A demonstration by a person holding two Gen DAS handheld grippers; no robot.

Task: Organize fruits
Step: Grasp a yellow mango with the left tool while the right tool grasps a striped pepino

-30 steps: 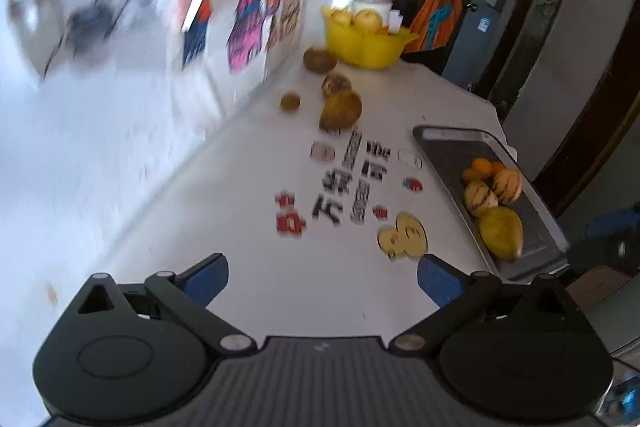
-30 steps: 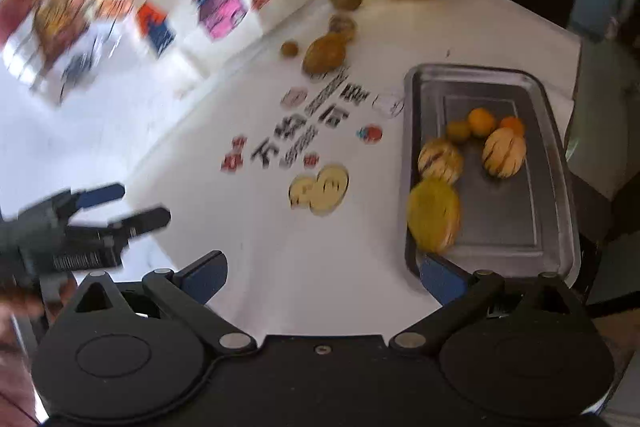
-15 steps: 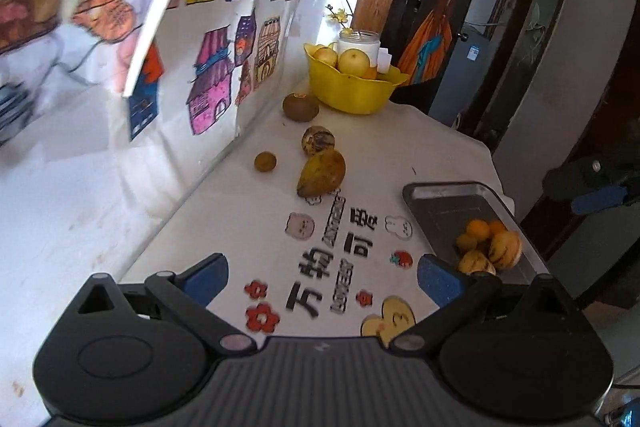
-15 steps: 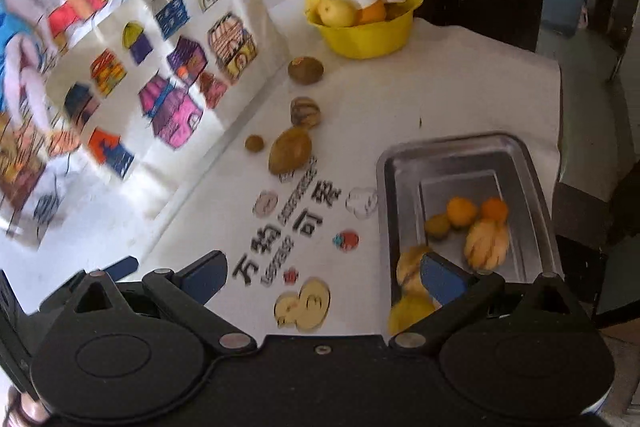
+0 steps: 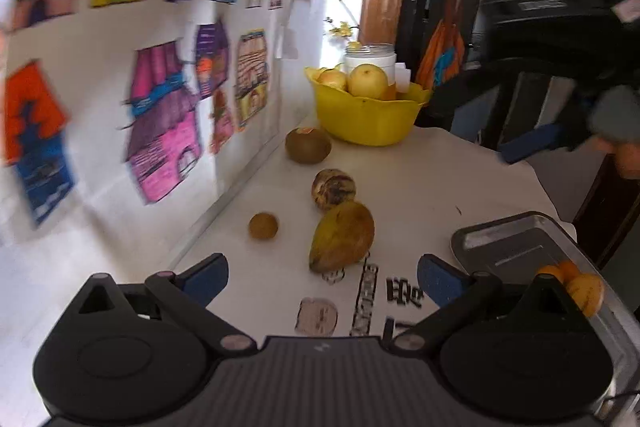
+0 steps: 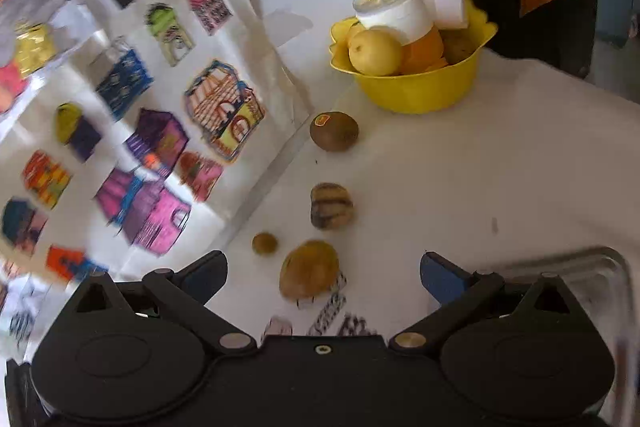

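Hovering empty with jaws wide, left gripper (image 5: pixel 322 273) and right gripper (image 6: pixel 323 273) face the brownish-yellow mango (image 5: pixel 342 236) on the white table (image 5: pixel 432 183); a hasty off-centre pinch could roll it.

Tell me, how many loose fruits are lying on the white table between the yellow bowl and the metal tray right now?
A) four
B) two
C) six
A: four lie loose on the white table: a round brown fruit near the yellow bowl, a striped fruit, a tiny brown fruit and a large yellow-brown fruit.
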